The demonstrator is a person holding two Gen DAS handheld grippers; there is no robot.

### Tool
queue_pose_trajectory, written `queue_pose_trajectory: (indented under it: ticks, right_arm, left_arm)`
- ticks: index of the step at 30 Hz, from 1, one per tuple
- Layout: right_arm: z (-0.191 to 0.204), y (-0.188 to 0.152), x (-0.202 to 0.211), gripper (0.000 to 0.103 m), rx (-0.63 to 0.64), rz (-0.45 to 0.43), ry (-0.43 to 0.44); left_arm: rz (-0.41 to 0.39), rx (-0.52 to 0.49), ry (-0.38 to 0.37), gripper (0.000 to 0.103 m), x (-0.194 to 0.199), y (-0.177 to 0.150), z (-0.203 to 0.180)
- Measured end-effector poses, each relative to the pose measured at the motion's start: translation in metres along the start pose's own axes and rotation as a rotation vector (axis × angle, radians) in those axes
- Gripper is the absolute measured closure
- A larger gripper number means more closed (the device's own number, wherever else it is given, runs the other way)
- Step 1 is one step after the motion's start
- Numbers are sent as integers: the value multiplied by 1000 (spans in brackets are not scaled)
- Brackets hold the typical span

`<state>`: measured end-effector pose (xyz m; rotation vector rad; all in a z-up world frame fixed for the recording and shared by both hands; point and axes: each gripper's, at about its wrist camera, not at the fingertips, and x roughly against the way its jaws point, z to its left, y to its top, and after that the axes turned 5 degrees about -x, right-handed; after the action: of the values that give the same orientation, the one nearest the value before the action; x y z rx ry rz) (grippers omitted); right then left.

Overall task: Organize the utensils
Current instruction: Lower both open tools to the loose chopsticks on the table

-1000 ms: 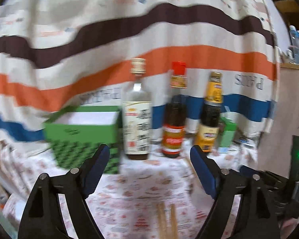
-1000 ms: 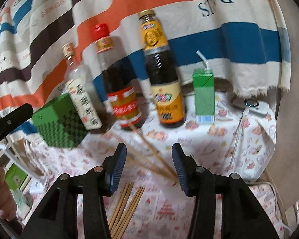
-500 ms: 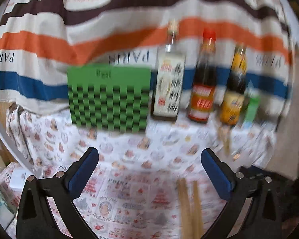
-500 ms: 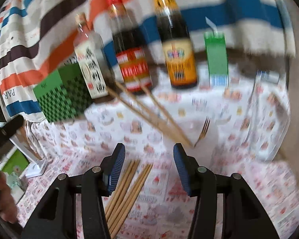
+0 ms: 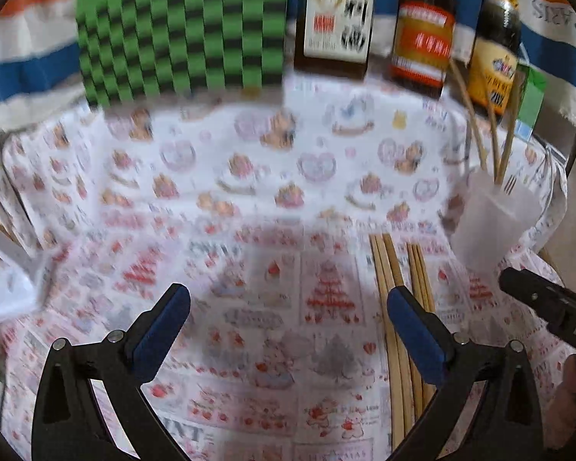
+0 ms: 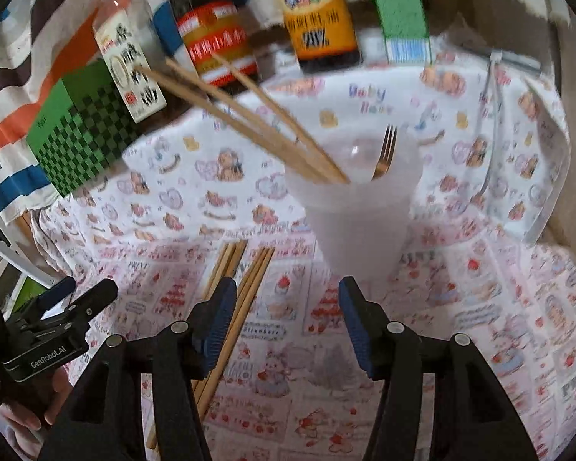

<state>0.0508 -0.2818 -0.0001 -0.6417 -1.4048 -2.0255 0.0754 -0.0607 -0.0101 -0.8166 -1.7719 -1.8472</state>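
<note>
A translucent white cup (image 6: pixel 359 215) stands on the patterned tablecloth (image 6: pixel 480 307) and holds several wooden chopsticks (image 6: pixel 249 123) and a fork (image 6: pixel 386 151). It also shows in the left wrist view (image 5: pixel 491 223). Several loose chopsticks (image 6: pixel 242 280) lie flat on the cloth left of the cup; in the left wrist view the loose chopsticks (image 5: pixel 393 269) pass under the right finger. My left gripper (image 5: pixel 284 319) is open and empty above the cloth. My right gripper (image 6: pixel 286 307) is open and empty just in front of the cup.
A green checkered box (image 5: pixel 180 27) and three sauce bottles (image 5: pixel 422 27) stand along the back before a striped cloth. A green drink carton (image 6: pixel 401 11) stands right of the bottles. The left gripper's body (image 6: pixel 53 330) shows at the right wrist view's lower left.
Both grippers have moved down and forward over the table, tilting downward. The cup now sits close in front of the right gripper. Both stay open.
</note>
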Motion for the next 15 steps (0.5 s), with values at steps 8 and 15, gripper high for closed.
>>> queue_pose_trajectory:
  ticks: [8, 15]
  right_arm:
    - [-1, -2, -6, 45, 0, 20, -34]
    - [-2, -1, -7, 45, -13, 42, -6]
  left_arm:
    - [145, -125, 45, 3, -26, -11, -20]
    - [228, -192, -110, 26, -24, -20, -42]
